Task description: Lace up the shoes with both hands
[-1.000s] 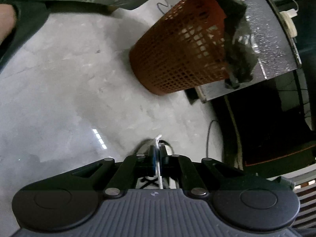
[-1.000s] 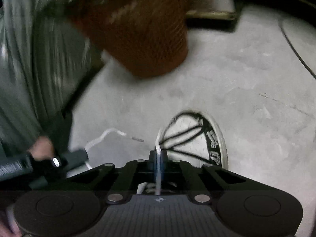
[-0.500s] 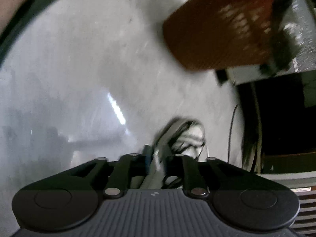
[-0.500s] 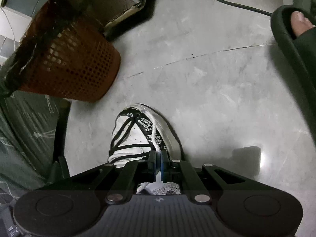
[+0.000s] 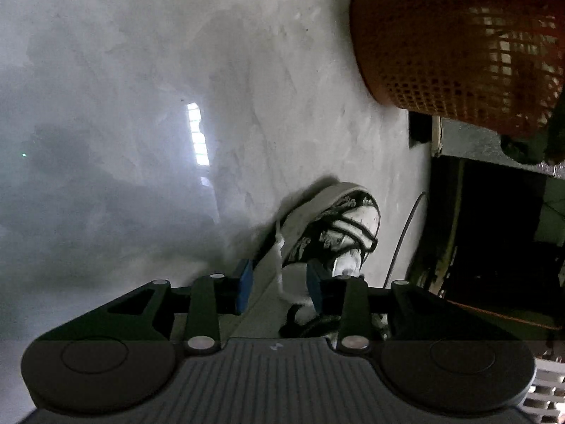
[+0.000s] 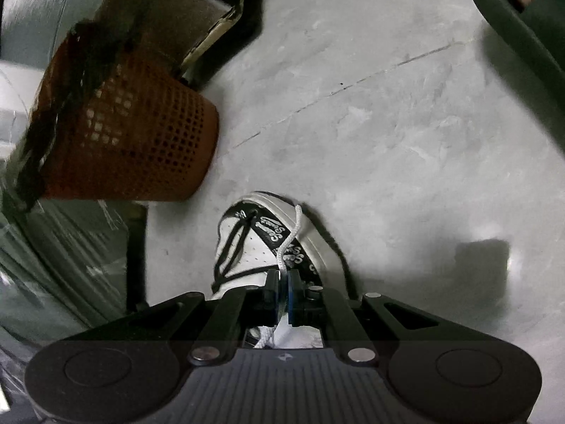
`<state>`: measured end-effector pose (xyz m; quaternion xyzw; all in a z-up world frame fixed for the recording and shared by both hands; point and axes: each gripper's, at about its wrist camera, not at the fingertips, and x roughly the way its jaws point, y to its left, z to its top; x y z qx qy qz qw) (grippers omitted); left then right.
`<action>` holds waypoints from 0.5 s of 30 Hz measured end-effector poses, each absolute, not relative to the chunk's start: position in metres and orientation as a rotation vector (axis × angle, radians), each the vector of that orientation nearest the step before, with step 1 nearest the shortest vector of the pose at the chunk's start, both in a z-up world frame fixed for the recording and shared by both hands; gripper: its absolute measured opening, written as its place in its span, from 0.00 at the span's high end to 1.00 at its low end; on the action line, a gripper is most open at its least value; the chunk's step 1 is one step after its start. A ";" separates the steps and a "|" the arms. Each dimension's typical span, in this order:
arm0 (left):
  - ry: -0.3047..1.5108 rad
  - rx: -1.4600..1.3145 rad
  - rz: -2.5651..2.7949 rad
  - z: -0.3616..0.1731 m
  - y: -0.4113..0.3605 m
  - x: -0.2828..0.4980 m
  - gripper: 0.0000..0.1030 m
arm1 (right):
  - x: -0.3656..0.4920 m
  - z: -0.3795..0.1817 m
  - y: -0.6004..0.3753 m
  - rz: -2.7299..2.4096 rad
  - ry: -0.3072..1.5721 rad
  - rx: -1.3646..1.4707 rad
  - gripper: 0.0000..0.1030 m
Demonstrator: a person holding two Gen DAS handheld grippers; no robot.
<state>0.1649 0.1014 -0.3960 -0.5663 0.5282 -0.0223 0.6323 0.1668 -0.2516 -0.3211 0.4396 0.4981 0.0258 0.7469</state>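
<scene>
Since half a second ago our left gripper (image 5: 279, 279) has released the white lace (image 5: 279, 247); our right gripper (image 6: 282, 291) stays clenched on the white lace (image 6: 289, 238). Shoe (image 6: 261, 243): on floor (image 6: 388, 141), beside orange basket (image 6: 134, 141).

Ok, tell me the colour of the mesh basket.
The mesh basket is reddish-orange, with a dark liner; it shows best in the right wrist view.

Dim, fisheye-warped views; window glare (image 5: 197, 134) on grey floor (image 6: 388, 123); basket (image 5: 459, 46) motion-blurred.
</scene>
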 end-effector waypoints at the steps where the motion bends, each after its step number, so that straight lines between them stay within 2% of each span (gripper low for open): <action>1: 1.191 -1.317 -0.047 -0.397 0.102 0.165 0.64 | 0.167 -0.323 -0.253 0.051 1.082 0.982 0.95; 7: 1.161 -1.343 -0.066 -0.403 0.098 0.167 0.63 | 0.167 -0.330 -0.253 0.046 1.081 1.019 0.94; 8: 1.158 -1.328 -0.076 -0.403 0.097 0.168 0.66 | 0.167 -0.331 -0.252 0.050 1.077 1.027 0.94; 11: 1.147 -1.296 -0.080 -0.404 0.096 0.171 0.97 | 0.168 -0.339 -0.254 0.034 1.068 1.088 0.91; 15: 1.133 -1.223 -0.055 -0.400 0.097 0.178 0.96 | 0.176 -0.345 -0.256 0.022 1.071 1.067 0.91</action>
